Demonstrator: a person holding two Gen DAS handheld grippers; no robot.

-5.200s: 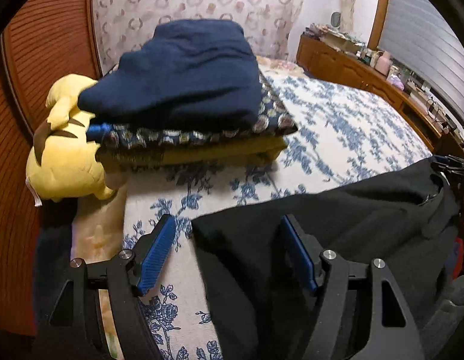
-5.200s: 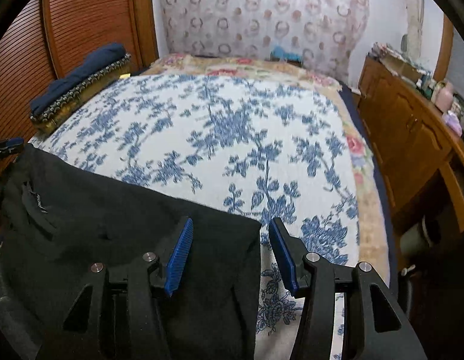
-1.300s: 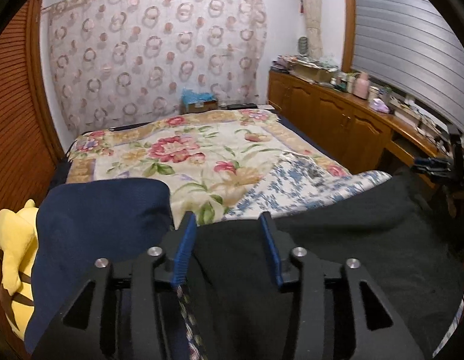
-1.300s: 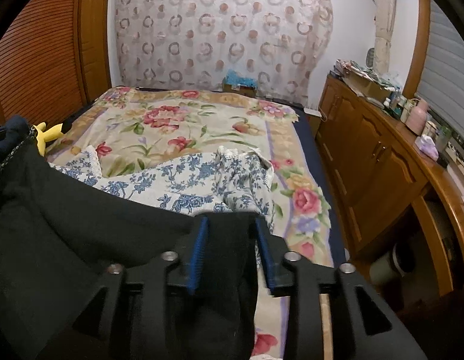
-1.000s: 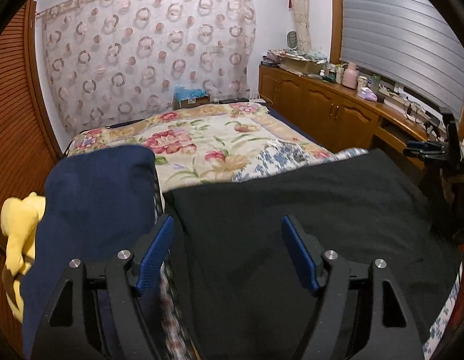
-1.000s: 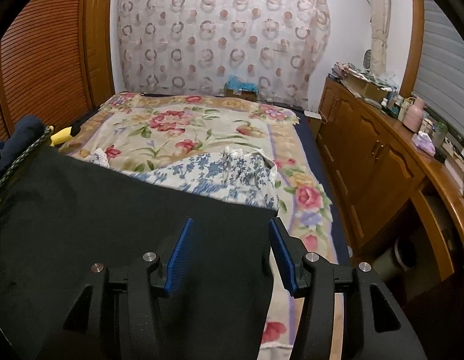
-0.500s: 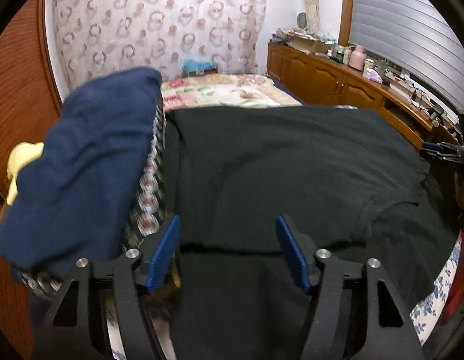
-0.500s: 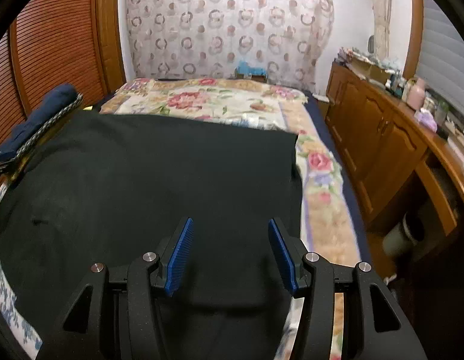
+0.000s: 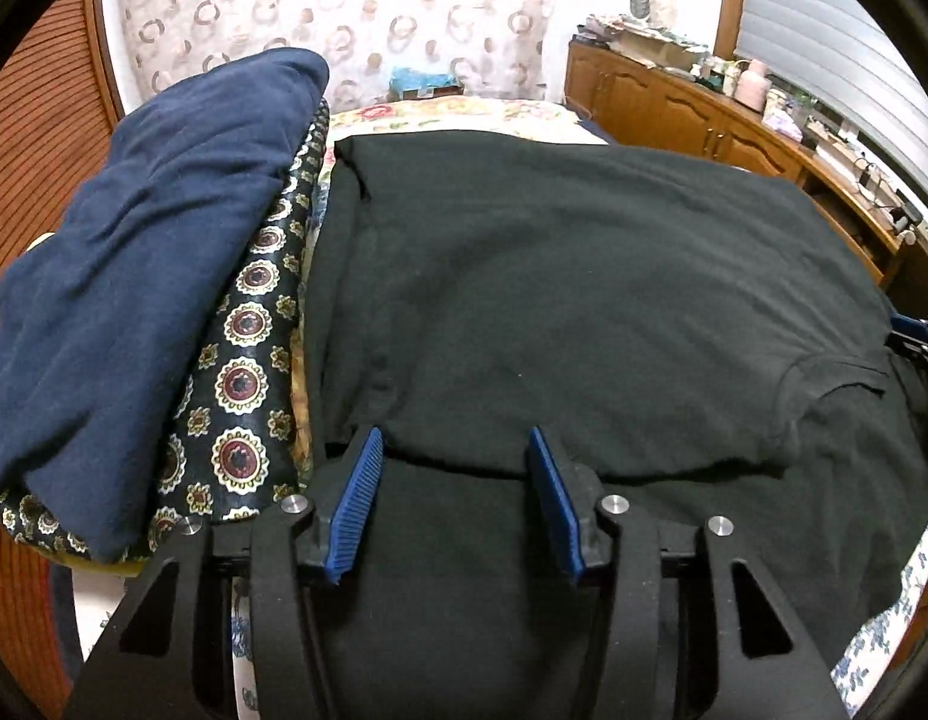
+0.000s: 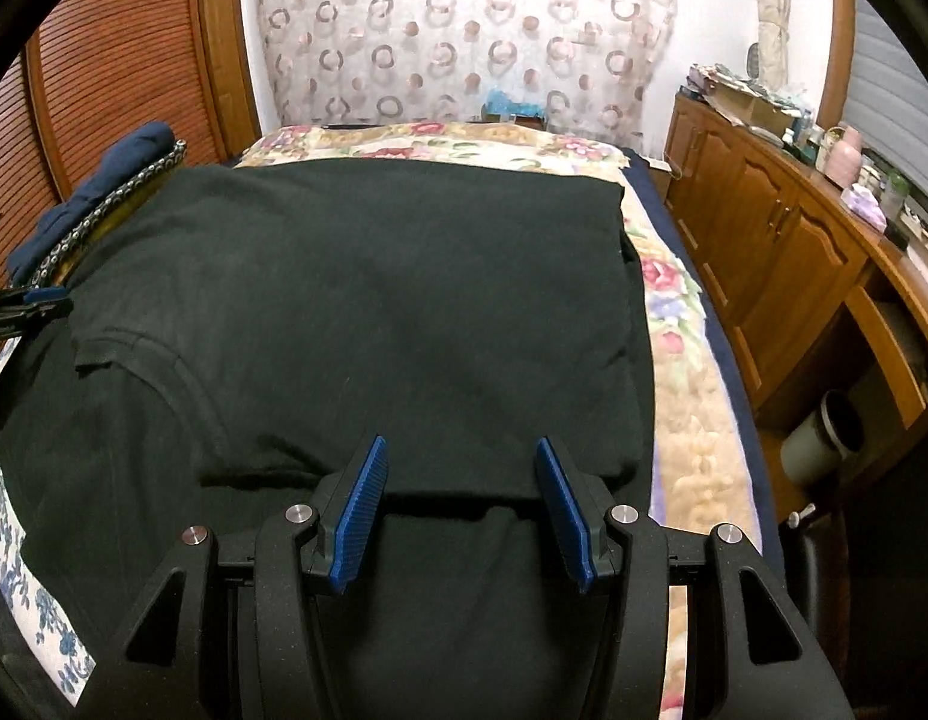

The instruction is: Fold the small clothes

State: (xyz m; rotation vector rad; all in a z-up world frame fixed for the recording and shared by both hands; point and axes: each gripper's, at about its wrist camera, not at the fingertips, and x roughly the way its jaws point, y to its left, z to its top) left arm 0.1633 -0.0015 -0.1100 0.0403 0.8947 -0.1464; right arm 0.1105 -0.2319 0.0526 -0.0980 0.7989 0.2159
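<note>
We see the black T-shirt lying folded over on the bed, its upper layer ending in an edge just ahead of both tools. The left gripper hovers over the shirt's near left part with its jaws spread; they have just been closing, yet the blue pads stand apart and pinch nothing, the cloth lying flat under the gap. The right gripper sits over the near right part, its jaws likewise spread and gripping nothing. Whether the fingertips touch the fabric we cannot tell, since the tools' black bodies hide the cloth below them.

A stack of folded clothes lies just beside the shirt on the left: a navy piece on top, a patterned one under it, the lower layers cut off by the frame edge. In the left wrist view the right tool shows only as a sliver at the far right edge. The shirt covers most of the blue-flowered sheet. A wooden cabinet runs along the right.
</note>
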